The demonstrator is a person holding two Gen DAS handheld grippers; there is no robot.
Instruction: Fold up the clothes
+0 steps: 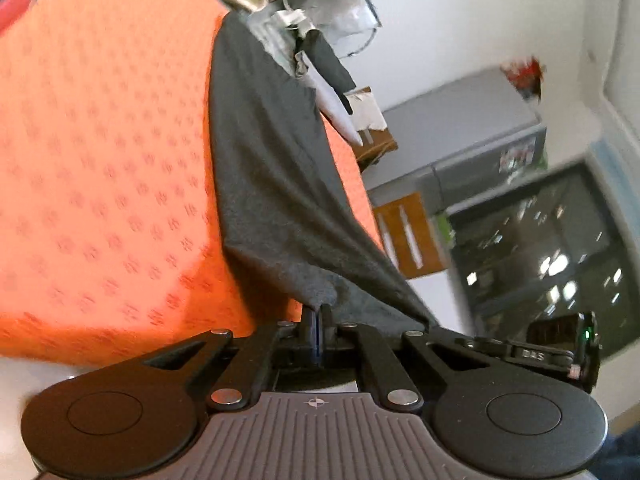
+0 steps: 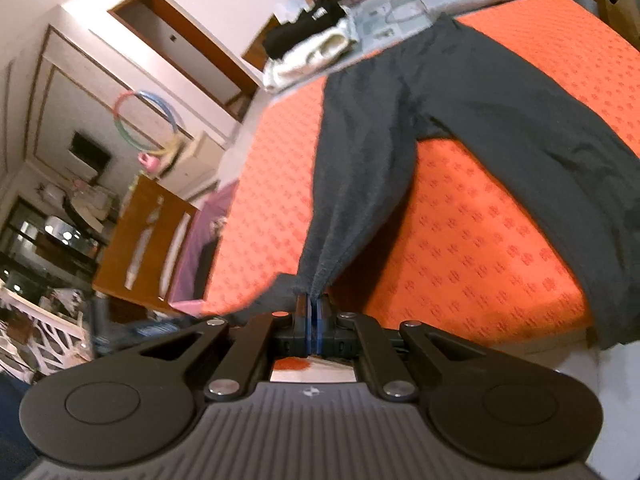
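Observation:
Dark grey trousers [image 2: 460, 92] lie spread on an orange patterned bed cover [image 2: 480, 248]. My right gripper [image 2: 314, 304] is shut on the hem of one trouser leg [image 2: 352, 184] and holds it lifted off the bed near the front edge. The other leg [image 2: 568, 168] runs to the right and hangs over the bed edge. My left gripper [image 1: 318, 314] is shut on a bunched edge of the same grey trousers [image 1: 272, 168], pulled taut above the orange cover [image 1: 100, 180].
A pile of black and white clothes [image 2: 308, 48] sits at the bed's far end. A wooden cabinet [image 2: 140, 240] and a pink-purple box [image 2: 200, 248] stand left of the bed. A grey cabinet [image 1: 472, 136] and dark window [image 1: 540, 252] are beyond the bed.

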